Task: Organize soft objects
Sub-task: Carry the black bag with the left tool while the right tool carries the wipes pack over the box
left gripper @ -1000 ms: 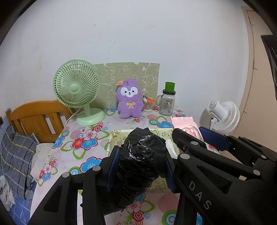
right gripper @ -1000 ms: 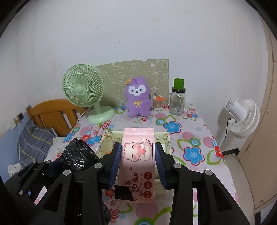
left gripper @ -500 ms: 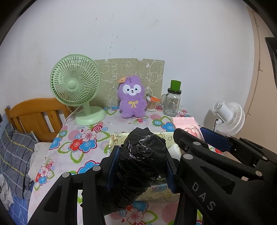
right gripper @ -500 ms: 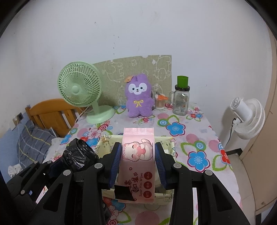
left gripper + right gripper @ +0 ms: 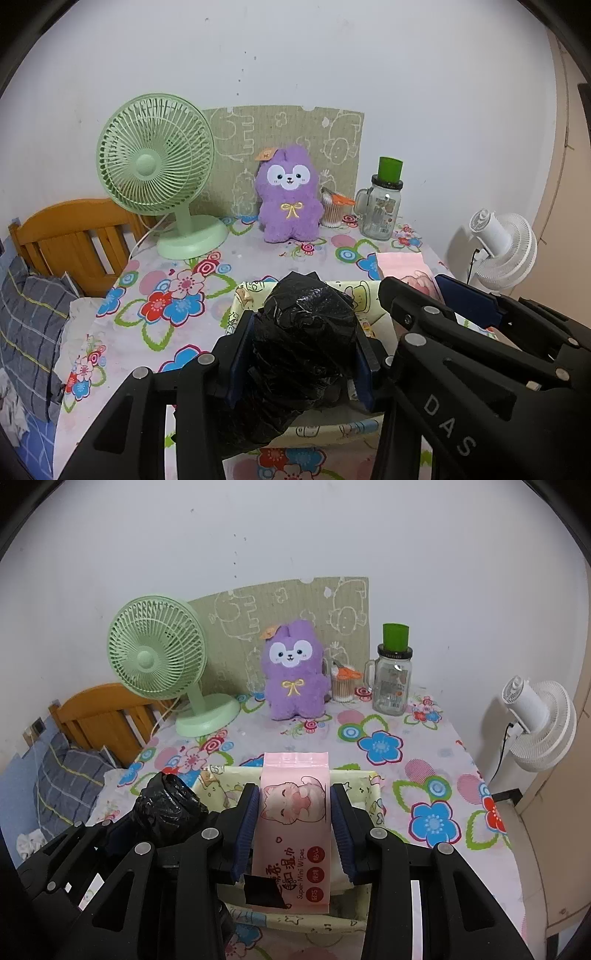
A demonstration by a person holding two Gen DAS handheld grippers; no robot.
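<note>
**Both tools loaded, over the fabric bin**

Left tool (image 5: 301,354): angled fwd and down, jaws partly spread and pinching a crumpled black plastic bag (image 5: 304,343) btw the blue pads; bag bulges above the fingers and hangs below them. Right tool (image 5: 293,829): same downward tilt, just beside the left one, jaws partly spread and clamped on a pink wet-wipes pack (image 5: 293,819), pads on its two long sides; pack upright-ish, cat print facing the cam, top edge past the fingertips.

Both items hang over a pale yellow cartoon-print fabric bin (image 5: 371,794) on the counter (image 5: 436,760), which has a floral cloth. Whether either item touches the bin: can't tell.

Farther back, by the wall: green desk fan (image 5: 157,173) at left, purple plush (image 5: 288,194) centre, leaning on a green printed board (image 5: 332,129); cotton-swab cup (image 5: 332,212) and glass jar w/ green lid (image 5: 384,205) to its right. Off the counter: wooden headboard (image 5: 70,236) and plaid bedding (image 5: 27,321) at left, white floor fan (image 5: 504,249) at right.
</note>
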